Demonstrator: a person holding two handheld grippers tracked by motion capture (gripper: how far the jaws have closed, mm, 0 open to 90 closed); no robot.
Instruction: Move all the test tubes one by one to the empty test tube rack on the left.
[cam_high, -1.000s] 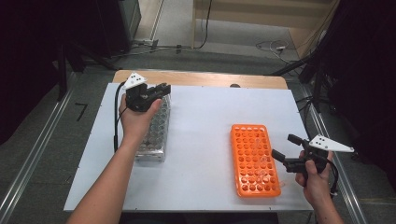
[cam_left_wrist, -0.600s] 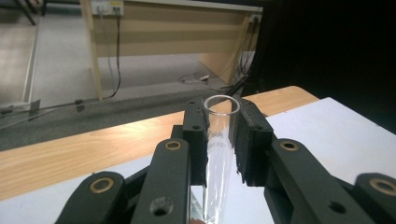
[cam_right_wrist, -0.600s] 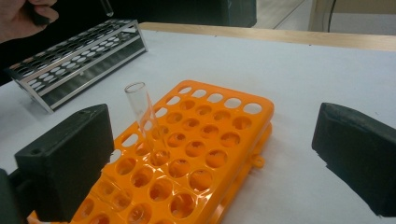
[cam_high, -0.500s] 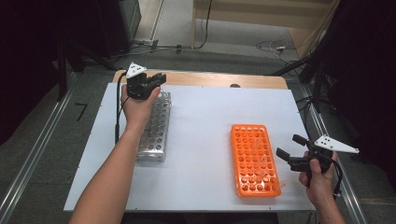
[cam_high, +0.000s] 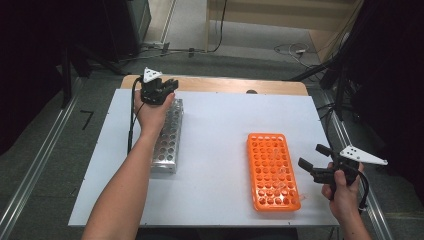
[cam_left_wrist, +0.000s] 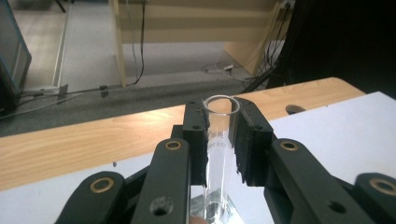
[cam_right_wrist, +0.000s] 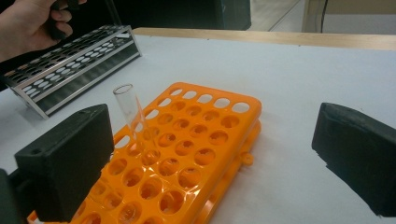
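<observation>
— Holding the clear glass test tube (cam_left_wrist: 219, 140) upright, the left gripper (cam_high: 159, 93) has its jaws closed on the tube's upper part, just under the open rim. The pads press on both sides of the glass.

— And where is this tube relative to the silver metal rack with round holes (cam_high: 169, 141)?

— It hangs over the far end of that rack, with its long axis vertical and its bottom end pointing down at the shiny metal. Whether the bottom is already inside a hole, I cannot tell. In my judgement the coming move is a straight descent, so the tube must stay in line with one hole.

— What does the right gripper (cam_high: 316, 161) do?

— It waits just beside the orange plastic rack with many holes (cam_high: 272, 170), at its right side. Its jaws stand wide apart and nothing is between them.

— What is in the two racks?

— In the right gripper view, a second clear tube (cam_right_wrist: 133, 121) stands in the orange rack, leaning a little. The other orange holes that I can see look empty. The visible holes of the metal rack look empty too.

— Which hand is nearer to each rack?

— The left hand is directly above the metal rack, and the right hand is beside the orange one. They are well apart from each other.
</observation>
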